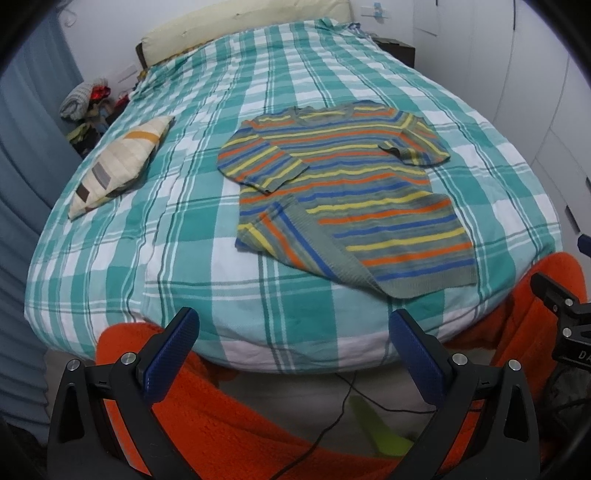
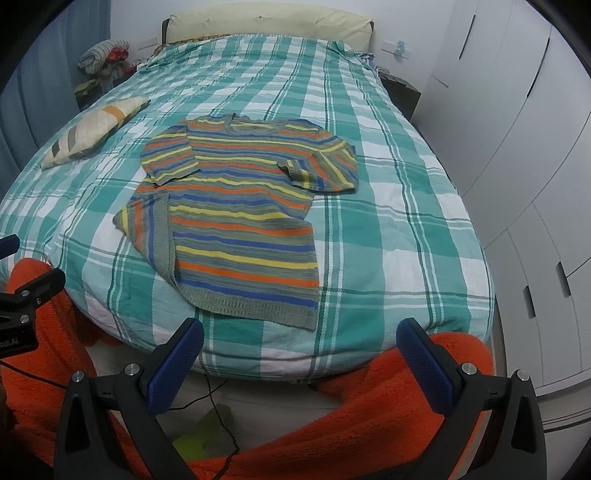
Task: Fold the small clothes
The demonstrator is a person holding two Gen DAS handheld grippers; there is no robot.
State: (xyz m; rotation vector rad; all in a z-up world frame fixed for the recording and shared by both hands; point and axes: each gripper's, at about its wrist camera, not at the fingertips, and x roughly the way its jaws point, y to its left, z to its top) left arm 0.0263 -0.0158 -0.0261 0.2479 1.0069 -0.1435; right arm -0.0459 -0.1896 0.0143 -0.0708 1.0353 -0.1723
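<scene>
Nearest, left claw spread wide, blue pads well apart and gripping nothing, hanging off the foot of the bed above an orange fleece blanket. Right claw likewise gaping, empty, its blue pads flanking the mattress edge, with more of the orange fleece blanket beneath. Below both, a thin black cable trailing over pale floor beside a lime-green object; hard to say what that is.

Just beyond the claws, bed covered in teal-and-white plaid. Lying on it near the foot, striped sweater, grey knit with orange, yellow and blue bands, spread flat with the ribbed hem closest. Same striped sweater in the right wrist view, touched by neither claw. Both sleeves folded in across the chest. Near left corner of the hem turned up over the body, showing its stripes running at a slant.

Further back and to the left, small cushion in cream with brown, grey and orange patches, well apart from the sweater. Past it, off the bed's far left corner, a heap of clothes. At the head, a cream headboard. Along the right, white wardrobe doors.
</scene>
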